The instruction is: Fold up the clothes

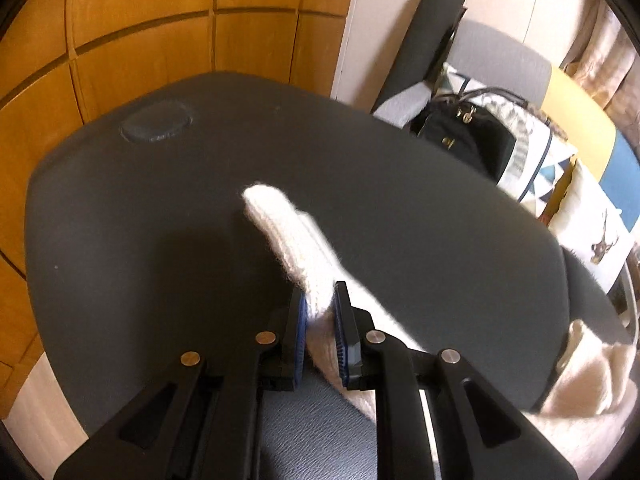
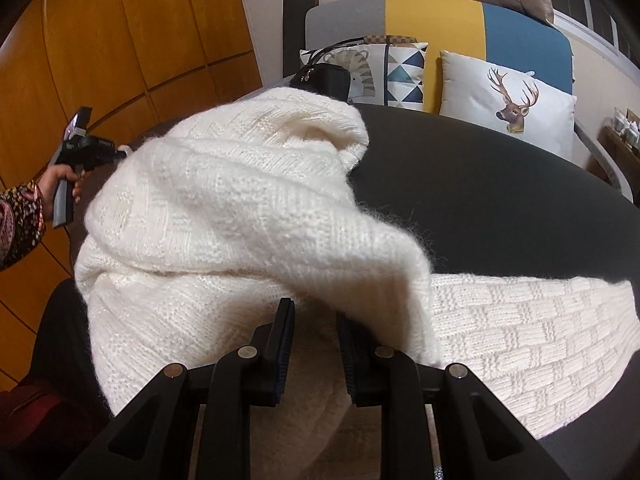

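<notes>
My left gripper (image 1: 320,312) pinches a narrow white knit sleeve (image 1: 280,232) of the cream sweater (image 2: 240,208) between its blue pads, the sleeve's tip lying out on the dark grey round tabletop (image 1: 160,220). My right gripper (image 2: 314,336) stands narrow with a fold of the same sweater bunched between its pads, lifting the knit into a peak while the rest trails flat to the right across the tabletop. My left hand (image 2: 60,184), in a patterned sleeve (image 2: 20,220), grips its tool at the sweater's far edge. Behind the tabletop, a sofa (image 2: 520,24) in grey, yellow and blue carries a deer-print cushion (image 2: 508,100), a triangle-print cushion (image 2: 404,76) and a black handbag (image 1: 464,136).
</notes>
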{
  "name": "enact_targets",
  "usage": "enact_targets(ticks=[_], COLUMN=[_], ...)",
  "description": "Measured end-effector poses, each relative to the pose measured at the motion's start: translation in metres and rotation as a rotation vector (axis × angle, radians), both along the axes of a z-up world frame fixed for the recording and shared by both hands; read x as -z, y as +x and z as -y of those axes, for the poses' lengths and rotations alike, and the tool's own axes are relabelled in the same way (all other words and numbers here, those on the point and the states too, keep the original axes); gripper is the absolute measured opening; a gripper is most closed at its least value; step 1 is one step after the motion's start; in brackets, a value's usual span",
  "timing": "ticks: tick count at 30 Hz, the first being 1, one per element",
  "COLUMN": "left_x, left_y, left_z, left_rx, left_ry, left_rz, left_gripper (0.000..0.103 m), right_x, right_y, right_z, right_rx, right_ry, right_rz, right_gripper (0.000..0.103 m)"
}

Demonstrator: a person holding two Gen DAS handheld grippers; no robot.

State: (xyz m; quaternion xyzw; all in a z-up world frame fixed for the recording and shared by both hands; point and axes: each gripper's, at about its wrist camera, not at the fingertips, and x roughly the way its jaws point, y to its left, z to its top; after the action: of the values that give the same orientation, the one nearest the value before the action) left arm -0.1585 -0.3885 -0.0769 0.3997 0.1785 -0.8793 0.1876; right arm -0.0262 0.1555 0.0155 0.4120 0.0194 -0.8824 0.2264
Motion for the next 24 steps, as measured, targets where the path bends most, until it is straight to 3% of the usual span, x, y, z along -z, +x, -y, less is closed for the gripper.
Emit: enact_targets(ticks=[3, 5, 8, 11, 14, 16, 18, 21, 24], left_x=[0.007, 0.008, -0.002, -0.027, -0.051, -0.060, -0.059, -0.050, -0.042], left_y=[0.011, 0.022, 0.045, 0.071, 0.079, 0.087, 0.096, 0.112, 0.130], left_z=[0.011, 0.020, 0.029, 0.007, -0.064, -0.131, -0.183, -0.248, -0.285], left_rx=[-0.030, -0.068, -0.152, -0.124, 0.181, 0.448, 0.644, 0.866, 0.996], left_ry=[0.071, 0.099, 0.094, 0.045, 0.005, -0.069, -0.132, -0.220, -0.336], left_rz=[0.031, 0.034, -0.010, -0.119, -0.204, -0.226, -0.214, -0.182, -0.168], left_gripper=[0.028, 0.029, 0.030, 0.030, 0.044, 0.046, 0.046, 0.046, 0.046], right_x=[0.000, 0.000, 0.001, 0.002, 0.002, 0.002, 0.000, -0.003, -0.005], right_y=[0.001, 0.001, 0.003, 0.003, 0.003, 0.004, 0.005, 0.008, 0.012], right_z=[0.000, 0.000, -0.002, -0.002, -0.001, -0.002, -0.005, -0.011, -0.017], right_rx=[-0.003, -0.004, -0.002, -0.002, 0.000, 0.002, 0.000, -0.002, -0.005], right_ry=[-0.001, -0.003, -0.023, -0.037, -0.046, -0.051, -0.064, -0.100, -0.124], right_rz=[-0.003, -0.006, -0.011, -0.017, -0.020, -0.018, -0.010, 0.008, 0.017], right_gripper=[0.021, 0.021, 0.021, 0.022, 0.023, 0.023, 0.023, 0.023, 0.023])
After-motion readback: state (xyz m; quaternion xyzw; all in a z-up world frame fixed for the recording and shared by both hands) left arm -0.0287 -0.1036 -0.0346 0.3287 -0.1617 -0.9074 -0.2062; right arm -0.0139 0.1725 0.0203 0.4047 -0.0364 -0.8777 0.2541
